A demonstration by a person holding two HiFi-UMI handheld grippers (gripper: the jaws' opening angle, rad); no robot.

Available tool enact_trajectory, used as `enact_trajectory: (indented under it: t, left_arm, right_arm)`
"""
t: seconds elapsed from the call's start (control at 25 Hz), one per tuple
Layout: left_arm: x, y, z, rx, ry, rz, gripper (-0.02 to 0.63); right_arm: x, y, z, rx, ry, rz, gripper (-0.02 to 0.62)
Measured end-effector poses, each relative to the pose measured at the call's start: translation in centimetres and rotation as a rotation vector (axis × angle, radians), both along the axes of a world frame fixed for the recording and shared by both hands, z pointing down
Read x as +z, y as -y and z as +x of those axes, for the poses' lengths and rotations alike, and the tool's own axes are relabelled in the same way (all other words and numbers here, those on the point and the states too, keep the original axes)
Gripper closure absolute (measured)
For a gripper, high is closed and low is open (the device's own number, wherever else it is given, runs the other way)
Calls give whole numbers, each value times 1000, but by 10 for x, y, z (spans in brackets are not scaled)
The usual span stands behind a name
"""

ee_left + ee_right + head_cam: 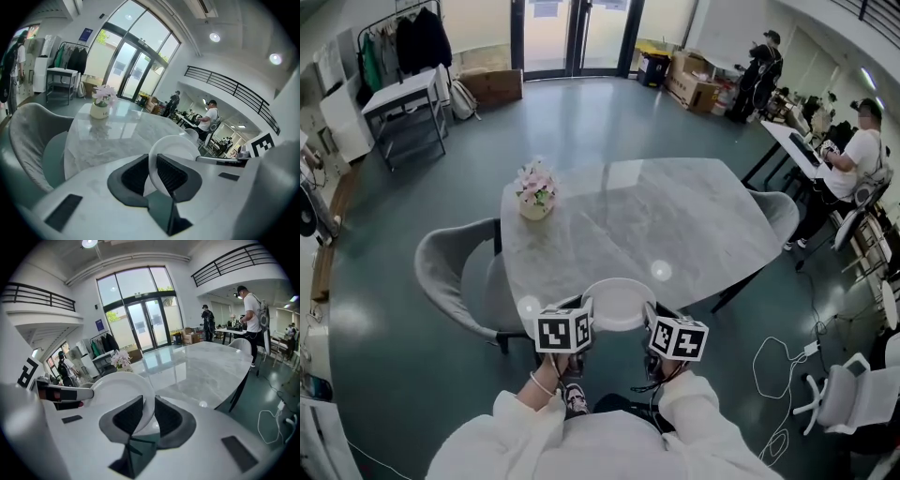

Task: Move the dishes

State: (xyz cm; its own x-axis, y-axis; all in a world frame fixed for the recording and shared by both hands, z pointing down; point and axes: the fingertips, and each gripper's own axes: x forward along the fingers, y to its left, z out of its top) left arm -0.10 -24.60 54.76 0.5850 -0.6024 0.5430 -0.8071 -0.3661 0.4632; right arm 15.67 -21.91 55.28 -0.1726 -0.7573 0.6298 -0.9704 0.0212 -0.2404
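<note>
A white plate point(619, 303) is held between both grippers at the near edge of the grey marble table point(675, 220). My left gripper point(588, 312) is shut on the plate's left rim; in the left gripper view the plate point(174, 146) stands edge-on between the dark pads, with the gripper point(153, 169) clamped on it. My right gripper point(649, 314) is shut on the right rim; in the right gripper view the plate point(117, 389) fills the gap of that gripper point(149, 412). The plate looks level, just over the table's near edge.
A cream vase with pink flowers point(535, 191) stands on the table's far left part. A grey chair point(459, 277) sits at the left side, another point(778, 211) at the right. People point(859, 150) work at desks at the right. Cables point(787, 366) lie on the floor.
</note>
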Motion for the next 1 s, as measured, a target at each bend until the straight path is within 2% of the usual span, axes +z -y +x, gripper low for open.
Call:
enact_trajectory:
  t: [0.36,1.0]
  left_arm:
    - [16,2,-1,-10,28,-33,546]
    - [19,70,2,-51,60,-52,546]
  right_arm:
    - [18,3,-1,-2,21,-48,466]
    - [22,79,2,-44,34,-62,466]
